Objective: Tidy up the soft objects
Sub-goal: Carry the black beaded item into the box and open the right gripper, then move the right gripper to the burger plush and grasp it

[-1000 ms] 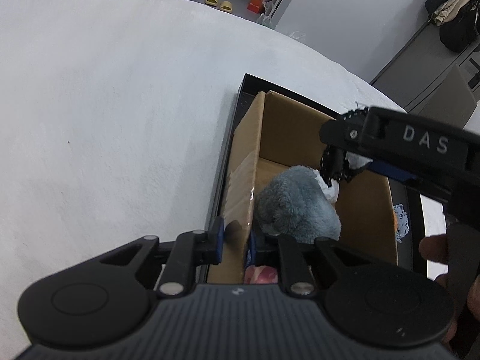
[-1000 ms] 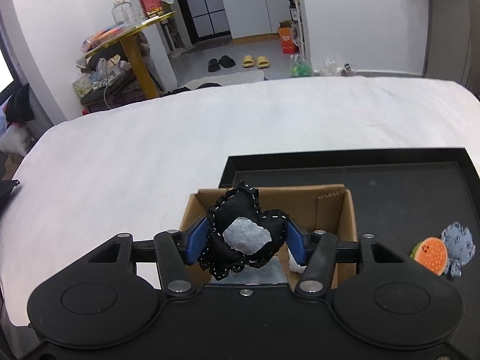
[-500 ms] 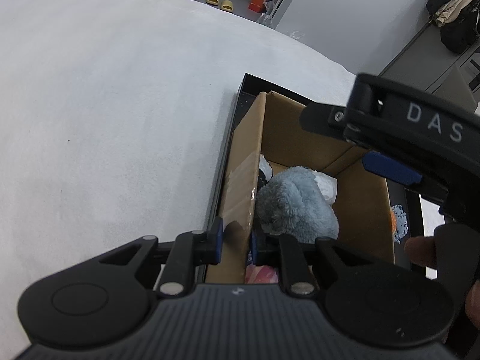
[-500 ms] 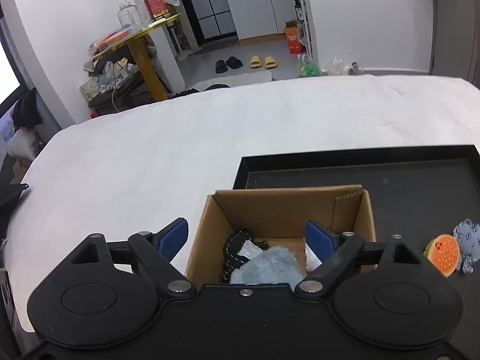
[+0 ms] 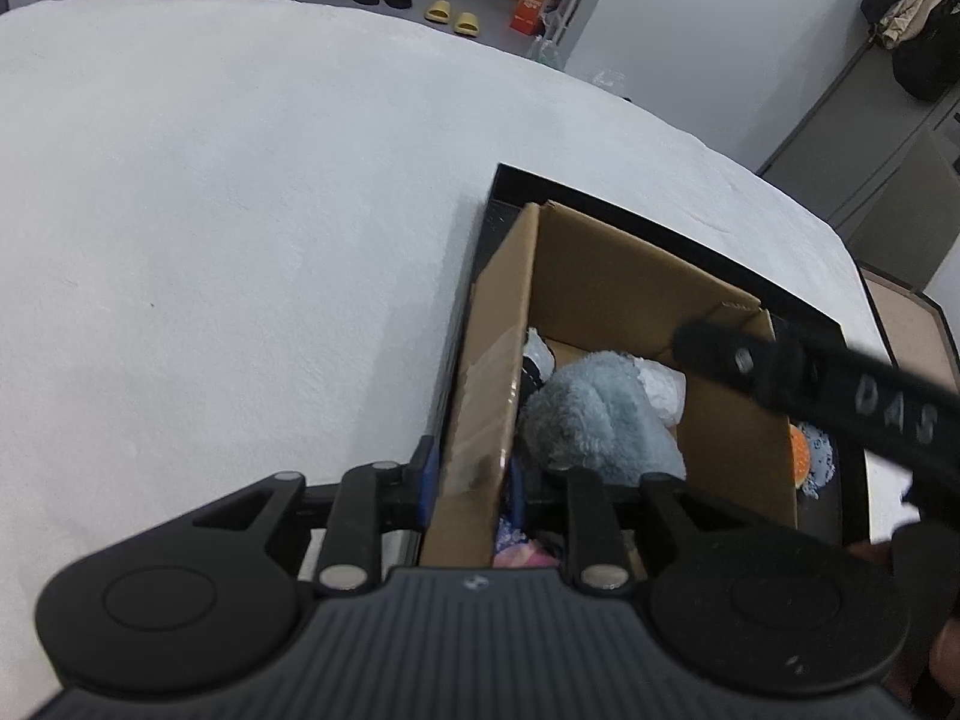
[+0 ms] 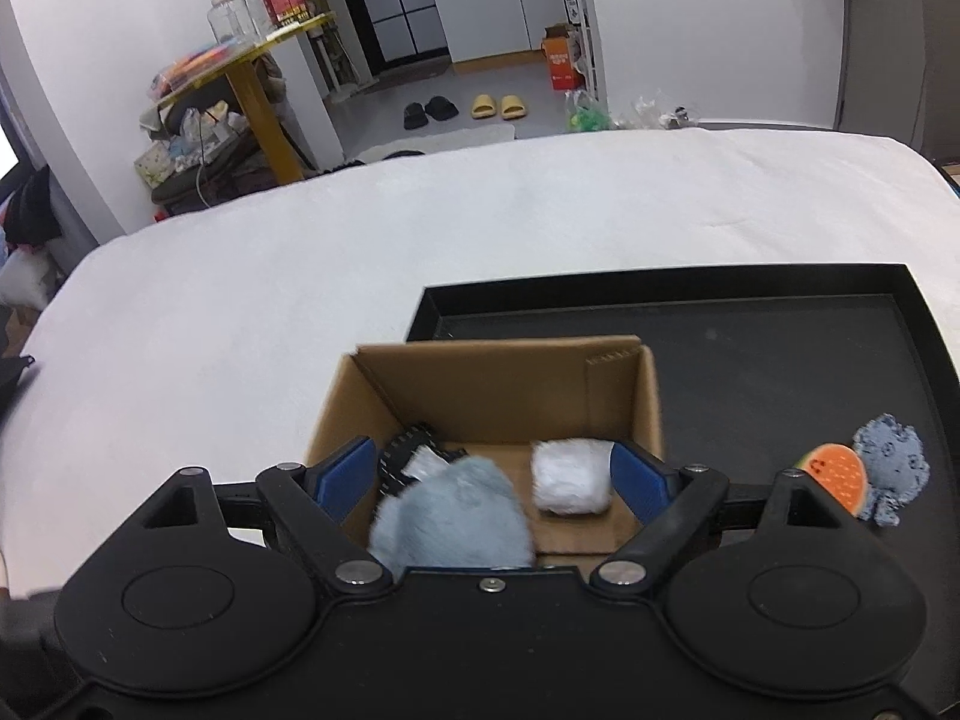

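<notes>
A cardboard box [image 6: 504, 378] stands at the left end of a black tray [image 6: 750, 354]. Inside lie a grey-blue plush [image 6: 450, 516], a white fluffy piece [image 6: 570, 474] and a black stitched toy [image 6: 414, 450]. My left gripper [image 5: 471, 474] is shut on the box's left wall [image 5: 486, 396]. My right gripper [image 6: 492, 474] is open and empty above the box; it also shows in the left wrist view [image 5: 840, 384]. An orange burger-like toy [image 6: 834, 474] and a blue-grey fabric toy [image 6: 894, 468] lie on the tray to the right of the box.
The tray rests on a wide white-covered surface [image 6: 300, 276]. Beyond its far edge are a yellow table with clutter [image 6: 252, 78], slippers on the floor [image 6: 462, 108] and cabinets.
My right gripper opened and the black stitched toy dropped into the box. The gripper then drew back and rose a little. My left gripper kept its hold on the box wall.
</notes>
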Tool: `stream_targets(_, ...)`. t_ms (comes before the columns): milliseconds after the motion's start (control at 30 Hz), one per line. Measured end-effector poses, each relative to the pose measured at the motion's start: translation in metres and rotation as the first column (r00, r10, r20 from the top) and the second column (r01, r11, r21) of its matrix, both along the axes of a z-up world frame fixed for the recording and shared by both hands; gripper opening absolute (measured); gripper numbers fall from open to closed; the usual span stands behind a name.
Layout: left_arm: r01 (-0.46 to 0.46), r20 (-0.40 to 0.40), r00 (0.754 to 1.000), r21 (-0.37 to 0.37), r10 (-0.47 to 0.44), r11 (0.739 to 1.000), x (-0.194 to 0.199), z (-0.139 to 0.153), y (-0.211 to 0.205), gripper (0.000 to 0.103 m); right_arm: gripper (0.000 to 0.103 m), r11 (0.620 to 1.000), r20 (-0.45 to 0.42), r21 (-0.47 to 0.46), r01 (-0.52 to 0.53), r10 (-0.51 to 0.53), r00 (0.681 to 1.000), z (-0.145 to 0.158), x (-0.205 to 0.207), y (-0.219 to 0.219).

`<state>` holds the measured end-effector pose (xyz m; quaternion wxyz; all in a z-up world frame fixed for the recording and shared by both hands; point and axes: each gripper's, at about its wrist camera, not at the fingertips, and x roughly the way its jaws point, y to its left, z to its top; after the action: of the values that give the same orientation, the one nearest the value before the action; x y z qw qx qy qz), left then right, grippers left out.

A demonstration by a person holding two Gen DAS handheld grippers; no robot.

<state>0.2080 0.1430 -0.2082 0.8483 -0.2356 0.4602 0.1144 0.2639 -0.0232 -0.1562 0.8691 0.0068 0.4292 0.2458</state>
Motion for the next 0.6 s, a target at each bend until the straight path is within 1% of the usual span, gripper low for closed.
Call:
stream_targets(167,-0.026,0.0,1.0,0.034,0.026,0.999,-0.001,0.005,-0.003,0.046,0.085,1.0,-0.004,-0.012,0.013,-0.013,1.0,0.0,-0.002,-0.016)
stream_targets(433,-0.009,-0.01,1.0,0.084,0.01,0.996,0.0,0.013,-0.017,0.06,0.087,0.998,-0.002,-0.016,0.053,-0.053,0.999,-0.002,0.002,-0.054)
stream_targets(500,-0.005,-0.018,1.0,0.093,0.007,0.996,0.001,0.013,-0.021,0.062,0.087,0.998,-0.007,-0.012,0.067,-0.067,0.998,-0.004,0.004,-0.063)
stream_targets(600,0.007,-0.028,1.0,0.113,-0.004,0.994,0.003,0.014,-0.028,0.069,0.088,0.997,-0.026,-0.001,0.082,-0.082,0.996,-0.009,0.005,-0.076)
